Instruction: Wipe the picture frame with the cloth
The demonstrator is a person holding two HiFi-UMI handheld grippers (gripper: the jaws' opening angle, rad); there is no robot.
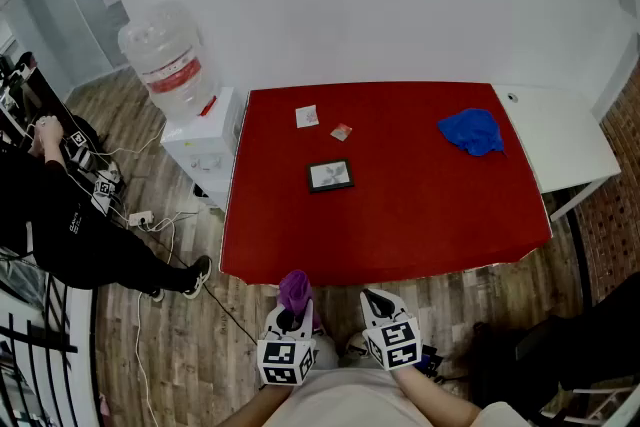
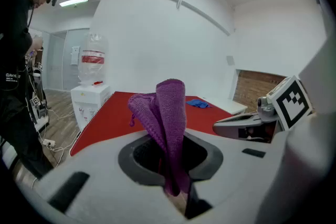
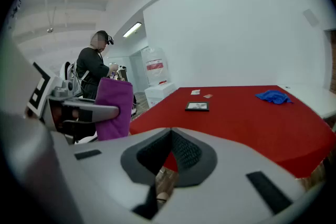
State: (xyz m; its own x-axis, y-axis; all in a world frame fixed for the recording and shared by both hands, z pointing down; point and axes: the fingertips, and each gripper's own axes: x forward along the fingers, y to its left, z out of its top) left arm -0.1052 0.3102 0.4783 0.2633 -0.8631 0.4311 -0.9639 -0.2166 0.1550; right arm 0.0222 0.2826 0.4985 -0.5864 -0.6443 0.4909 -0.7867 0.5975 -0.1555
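Zero wiping done: our left gripper (image 1: 291, 317) clamps the cloth (image 1: 294, 287) at bottom centre, right gripper (image 1: 378, 303) closed on nothing; frame (image 1: 329, 175) lies mid-picture on the table (image 1: 420, 215), well apart, unwiped.

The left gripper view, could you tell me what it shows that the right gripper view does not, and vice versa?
Only the left: the right gripper seen from the side. Only the right: the picture frame lying flat, two small cards beyond it, the left gripper from the side, and the right jaws together, empty. Both: the purple cloth held in the left gripper, the red table, the blue cloth, the water dispenser, a standing person.
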